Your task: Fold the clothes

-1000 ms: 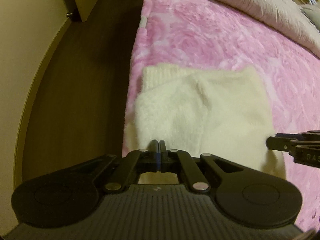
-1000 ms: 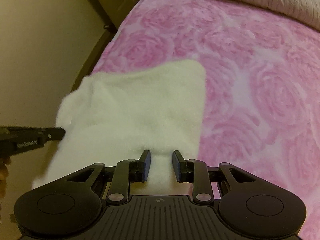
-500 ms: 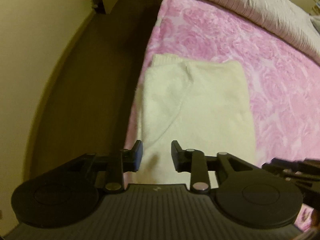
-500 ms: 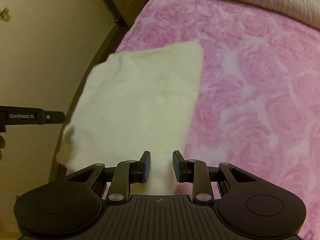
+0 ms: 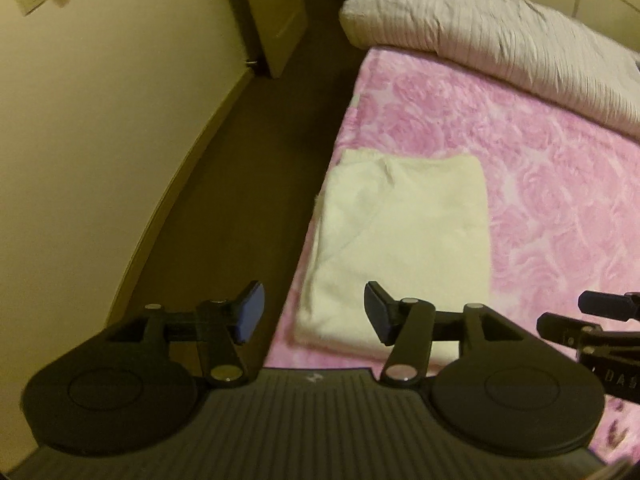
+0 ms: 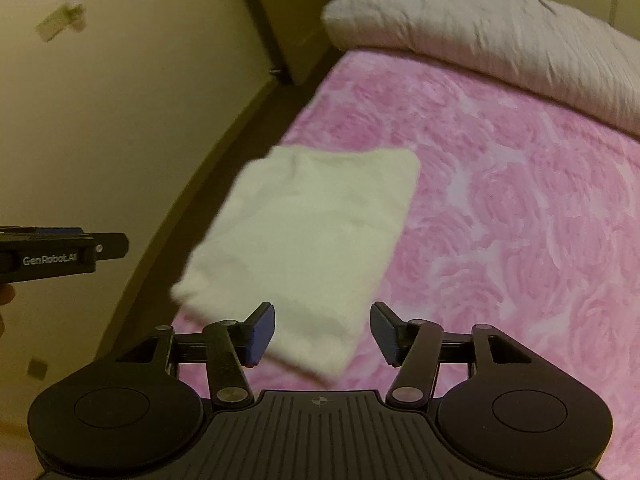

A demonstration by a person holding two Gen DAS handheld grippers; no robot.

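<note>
Cream garment [image 5: 404, 236] lies folded into a neat rectangle at the bed [image 5: 560, 184] edge, near the floor side. Left hand-held gripper [image 5: 312, 318] and right hand-held gripper [image 6: 322, 332] both hover just short of it, jaws wide apart, holding nothing. This fold looks finished; any next move depends on whether another fold is wanted, which I can't tell.

- A home bedroom — a bed [image 5: 540, 168] covered by a pink rose-patterned blanket [image 6: 520, 208].
- A rolled pale quilt [image 5: 500, 36] lies at its far end.
- Beside it — dark floor [image 5: 240, 184], cream wall [image 5: 112, 92], a door [image 5: 276, 12].
</note>
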